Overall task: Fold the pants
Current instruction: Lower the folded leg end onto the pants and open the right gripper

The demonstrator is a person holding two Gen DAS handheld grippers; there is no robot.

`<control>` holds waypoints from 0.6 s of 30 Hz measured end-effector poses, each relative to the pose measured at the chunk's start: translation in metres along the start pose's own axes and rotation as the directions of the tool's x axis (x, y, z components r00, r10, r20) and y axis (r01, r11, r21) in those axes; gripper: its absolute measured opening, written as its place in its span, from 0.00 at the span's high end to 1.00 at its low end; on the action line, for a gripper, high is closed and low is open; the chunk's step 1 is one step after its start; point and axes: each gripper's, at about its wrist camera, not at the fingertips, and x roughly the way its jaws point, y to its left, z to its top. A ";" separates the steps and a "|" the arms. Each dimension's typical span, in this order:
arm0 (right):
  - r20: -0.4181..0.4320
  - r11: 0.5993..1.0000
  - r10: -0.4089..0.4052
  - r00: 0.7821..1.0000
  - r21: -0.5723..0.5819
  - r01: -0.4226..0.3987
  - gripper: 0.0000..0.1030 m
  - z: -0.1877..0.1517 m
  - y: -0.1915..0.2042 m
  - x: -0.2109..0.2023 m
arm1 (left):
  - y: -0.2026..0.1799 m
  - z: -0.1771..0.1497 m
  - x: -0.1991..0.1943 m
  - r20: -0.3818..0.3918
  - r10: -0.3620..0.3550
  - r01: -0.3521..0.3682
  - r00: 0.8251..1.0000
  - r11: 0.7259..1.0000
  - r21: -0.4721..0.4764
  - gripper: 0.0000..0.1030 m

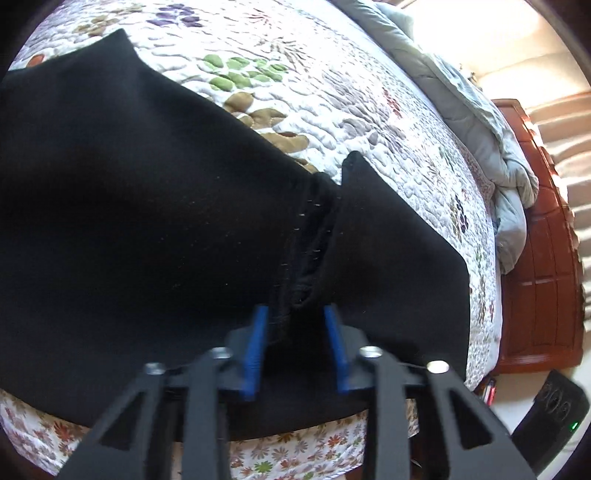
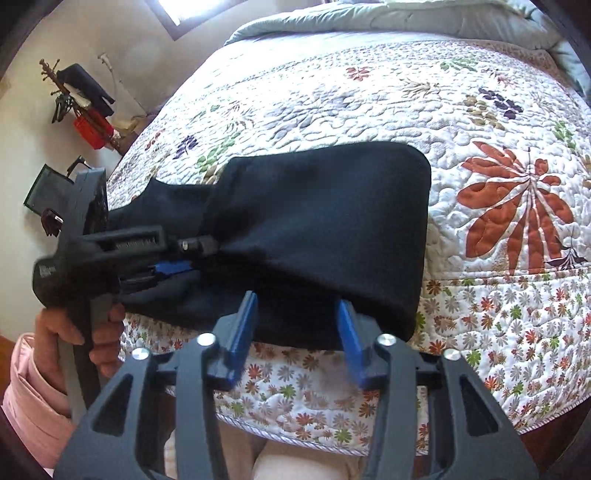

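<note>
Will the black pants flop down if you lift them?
Probably. The black pants are soft cloth, bunched near the left gripper and draping over the bed's edge, so they would likely sag. They look unlikely to slide on the quilt.

Daylight floods in, blowing out the wall (image 1: 554, 74) in the left wrist view and the window (image 2: 181, 9) in the right. Black pants (image 2: 314, 229) swallow all detail. Fisheye bends the bed's (image 2: 369, 92) edges; corners vignette dark.
</note>
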 end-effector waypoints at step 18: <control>0.009 0.996 0.092 0.996 0.002 -0.092 0.43 0.006 0.022 -0.018 | 0.054 -0.031 -0.069 0.119 0.022 -0.028 0.993 0.999 0.041 0.88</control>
